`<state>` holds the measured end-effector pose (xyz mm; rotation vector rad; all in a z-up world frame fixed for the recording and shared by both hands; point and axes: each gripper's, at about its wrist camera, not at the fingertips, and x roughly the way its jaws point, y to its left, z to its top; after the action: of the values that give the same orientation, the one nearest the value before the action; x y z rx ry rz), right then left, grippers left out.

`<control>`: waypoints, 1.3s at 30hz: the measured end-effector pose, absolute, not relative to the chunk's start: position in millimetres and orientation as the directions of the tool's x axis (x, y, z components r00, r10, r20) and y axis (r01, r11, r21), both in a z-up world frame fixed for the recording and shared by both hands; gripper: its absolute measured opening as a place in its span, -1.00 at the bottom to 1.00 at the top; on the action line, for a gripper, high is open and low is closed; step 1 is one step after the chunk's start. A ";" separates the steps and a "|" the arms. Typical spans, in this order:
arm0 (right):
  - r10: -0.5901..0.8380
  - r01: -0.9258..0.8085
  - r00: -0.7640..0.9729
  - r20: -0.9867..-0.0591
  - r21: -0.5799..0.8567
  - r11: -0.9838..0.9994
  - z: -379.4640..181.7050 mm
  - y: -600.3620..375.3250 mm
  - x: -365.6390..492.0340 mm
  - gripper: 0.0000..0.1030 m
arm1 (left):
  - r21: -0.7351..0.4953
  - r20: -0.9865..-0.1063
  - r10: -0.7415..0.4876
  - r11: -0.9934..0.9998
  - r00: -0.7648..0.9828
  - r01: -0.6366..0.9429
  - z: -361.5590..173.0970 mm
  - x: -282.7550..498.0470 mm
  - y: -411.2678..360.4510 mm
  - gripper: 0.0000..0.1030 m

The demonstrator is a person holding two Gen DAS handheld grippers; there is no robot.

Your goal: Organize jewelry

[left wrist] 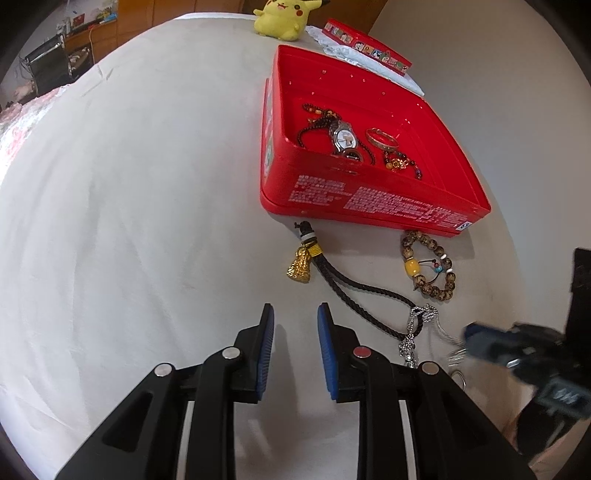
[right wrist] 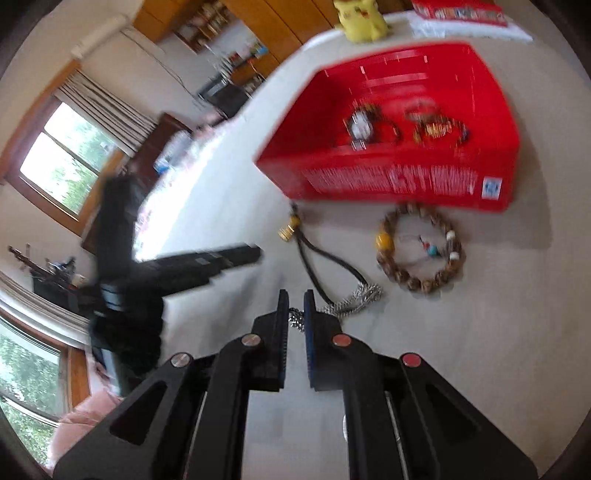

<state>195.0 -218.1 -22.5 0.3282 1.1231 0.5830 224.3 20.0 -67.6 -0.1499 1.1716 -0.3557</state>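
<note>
A red box (left wrist: 369,199) (right wrist: 406,181) stands on the white table and holds a watch (left wrist: 343,138), a gold bangle (left wrist: 382,137) and beaded bracelets. In front of it lie a black cord with a gold charm (left wrist: 300,267) (right wrist: 290,227), a brown bead bracelet (left wrist: 430,264) (right wrist: 421,247) and a silver chain (left wrist: 417,328) (right wrist: 354,299). My left gripper (left wrist: 295,314) is open and empty above the table, left of the cord. My right gripper (right wrist: 296,301) (left wrist: 480,338) has its jaws nearly closed around the silver chain's end.
A yellow plush toy (left wrist: 284,16) (right wrist: 364,18) and the red box lid (left wrist: 365,46) on white cloth sit at the table's far edge. Room furniture and windows lie beyond the left edge in the right wrist view.
</note>
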 end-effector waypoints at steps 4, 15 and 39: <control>0.531 -0.262 0.290 -0.796 0.468 0.844 -39.4 -208.0 194.8 -0.79 | -0.299 -0.873 -0.350 0.934 0.340 0.193 -67.4 224.0 20.1 -0.53; 0.486 -0.210 0.297 -0.822 0.440 0.873 -52.7 -214.5 190.1 -0.29 | -0.301 -0.871 -0.354 0.933 0.342 0.200 -65.2 222.5 19.4 -0.47; 0.306 -0.238 0.382 -0.872 0.227 0.944 -64.4 -181.1 184.2 -0.78 | -0.207 -0.875 -0.282 0.952 0.392 0.224 -59.6 213.7 10.4 -0.39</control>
<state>184.2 -181.1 -64.4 0.0676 1.1273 0.3472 213.7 10.4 -59.6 -0.0583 1.1226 -0.3215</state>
